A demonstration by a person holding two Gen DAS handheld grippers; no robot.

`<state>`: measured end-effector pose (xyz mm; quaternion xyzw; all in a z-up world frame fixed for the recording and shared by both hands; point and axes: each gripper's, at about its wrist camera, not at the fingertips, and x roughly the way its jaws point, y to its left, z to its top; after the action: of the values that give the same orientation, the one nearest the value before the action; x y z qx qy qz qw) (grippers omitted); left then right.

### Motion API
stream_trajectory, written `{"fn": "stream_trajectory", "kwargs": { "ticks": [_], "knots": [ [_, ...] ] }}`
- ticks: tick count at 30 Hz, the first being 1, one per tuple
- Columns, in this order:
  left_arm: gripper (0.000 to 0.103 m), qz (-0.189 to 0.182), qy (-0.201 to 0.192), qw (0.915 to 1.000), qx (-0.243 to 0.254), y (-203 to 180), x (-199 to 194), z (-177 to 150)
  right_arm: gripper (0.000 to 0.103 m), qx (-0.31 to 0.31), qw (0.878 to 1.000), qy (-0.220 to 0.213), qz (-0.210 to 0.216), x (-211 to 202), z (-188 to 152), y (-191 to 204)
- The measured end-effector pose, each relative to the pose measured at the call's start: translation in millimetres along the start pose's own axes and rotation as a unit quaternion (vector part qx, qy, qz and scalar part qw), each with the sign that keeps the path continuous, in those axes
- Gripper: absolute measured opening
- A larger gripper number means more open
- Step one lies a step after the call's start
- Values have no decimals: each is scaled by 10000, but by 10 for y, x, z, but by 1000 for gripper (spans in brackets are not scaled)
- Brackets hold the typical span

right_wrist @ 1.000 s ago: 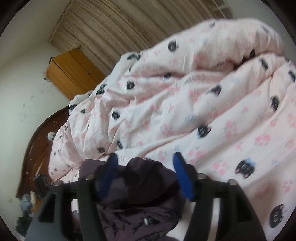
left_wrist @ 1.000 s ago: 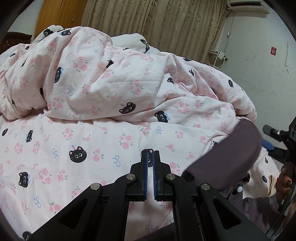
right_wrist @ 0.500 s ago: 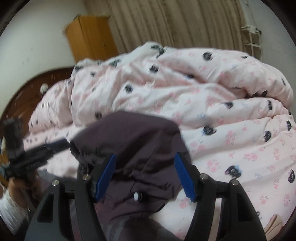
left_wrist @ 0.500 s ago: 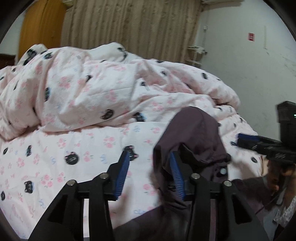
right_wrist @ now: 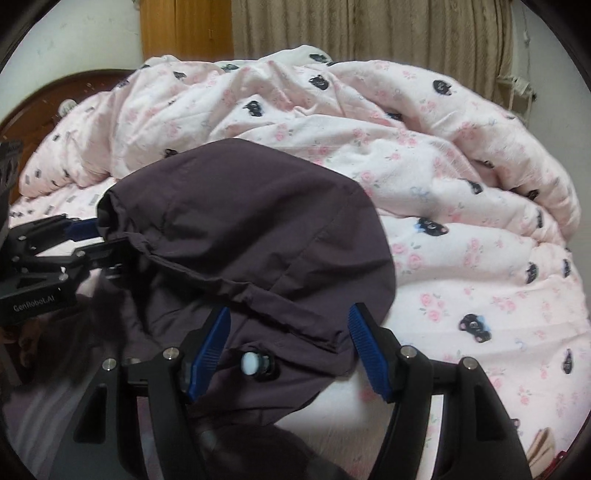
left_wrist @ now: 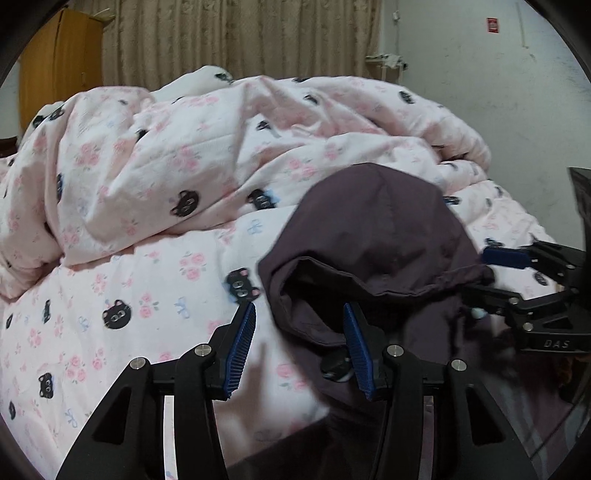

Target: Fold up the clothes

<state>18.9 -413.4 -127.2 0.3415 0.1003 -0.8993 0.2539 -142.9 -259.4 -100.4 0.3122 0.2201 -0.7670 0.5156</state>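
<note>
A dark purple hooded jacket (left_wrist: 373, 236) lies on the bed, its hood (right_wrist: 243, 221) spread over the pink sheet. My left gripper (left_wrist: 299, 314) is open at the hood's left edge, its right pad over the fabric and nothing pinched. My right gripper (right_wrist: 290, 314) is open too, and the hood's hem lies below its two blue pads, near a white cord stopper (right_wrist: 249, 363). Each gripper shows in the other's view: the right gripper (left_wrist: 487, 277) at the hood's right side, the left gripper (right_wrist: 99, 240) at its left side.
A pink quilt with black cat faces (left_wrist: 207, 147) is bunched up behind the jacket. Flat sheet (left_wrist: 122, 306) spreads to the left. A dark wooden headboard (right_wrist: 44, 99), a wardrobe (right_wrist: 184, 33) and curtains (left_wrist: 240, 37) stand beyond. A book's corner (right_wrist: 543, 443) lies at the lower right.
My left gripper was shut a second ago and now stands open. Both grippers rolled level and came in lower over the hood. The right gripper stayed open.
</note>
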Motion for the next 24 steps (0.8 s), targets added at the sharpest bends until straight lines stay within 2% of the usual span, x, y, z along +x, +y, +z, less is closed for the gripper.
{"fn": "stream_trajectory", "kwargs": {
  "ticks": [8, 13, 15, 16, 20, 24],
  "knots": [
    [44, 463, 7, 9988, -131, 222, 4, -7, 68, 79, 9956, -146, -918, -14, 2, -136],
    [44, 601, -90, 9980, -165, 337, -78, 22, 68, 356, 9903, -453, -1267, -178, 70, -312],
    [44, 581, -154, 9981, -155, 323, -109, 38, 69, 443, 9926, -516, -1009, -222, 97, -348],
    [44, 628, -194, 9978, -107, 300, -127, 46, 74, 461, 9944, -512, -807, -230, 104, -349],
    [44, 685, -389, 9969, 22, 228, -210, 82, 76, 154, 9988, -338, -327, -106, 92, -112],
    [44, 651, -555, 9963, -3, 226, -295, 117, 76, -66, 9993, -59, -362, 103, 53, 100]
  ]
}}
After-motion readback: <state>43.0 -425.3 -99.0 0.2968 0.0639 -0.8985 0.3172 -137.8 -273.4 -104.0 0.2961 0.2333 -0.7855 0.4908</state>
